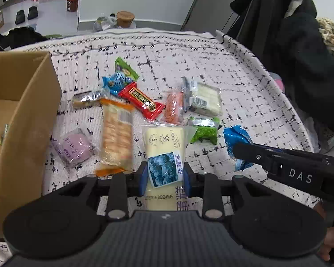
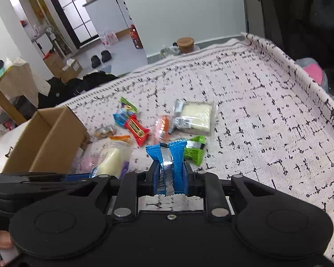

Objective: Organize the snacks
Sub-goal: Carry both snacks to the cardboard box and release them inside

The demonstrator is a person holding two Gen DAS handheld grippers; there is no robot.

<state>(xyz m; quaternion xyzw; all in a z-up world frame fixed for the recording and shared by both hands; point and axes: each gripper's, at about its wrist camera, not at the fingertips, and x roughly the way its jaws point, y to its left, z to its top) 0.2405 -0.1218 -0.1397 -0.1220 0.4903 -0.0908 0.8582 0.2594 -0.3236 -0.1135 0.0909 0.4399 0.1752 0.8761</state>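
Observation:
My left gripper (image 1: 165, 175) is shut on a pale yellow snack pack with a blueberry picture (image 1: 164, 153), held just above the patterned cloth. My right gripper (image 2: 168, 175) is shut on a blue snack packet (image 2: 169, 155) with a silver seam, lifted off the cloth. In the left wrist view that blue packet (image 1: 237, 141) shows at the right, under the right gripper's black fingers (image 1: 251, 153). In the right wrist view the yellow pack (image 2: 110, 161) sits left of the blue one. An open cardboard box (image 1: 26, 111) stands at the left, with a snack visible inside.
Several loose snacks lie on the cloth: a long cracker pack (image 1: 115, 138), a purple pack (image 1: 73, 149), a red bar (image 1: 142, 101), a green packet (image 1: 203, 130), a white wafer pack (image 1: 206, 100). A dark coat (image 1: 300, 44) hangs at the right edge of the table (image 1: 278, 84).

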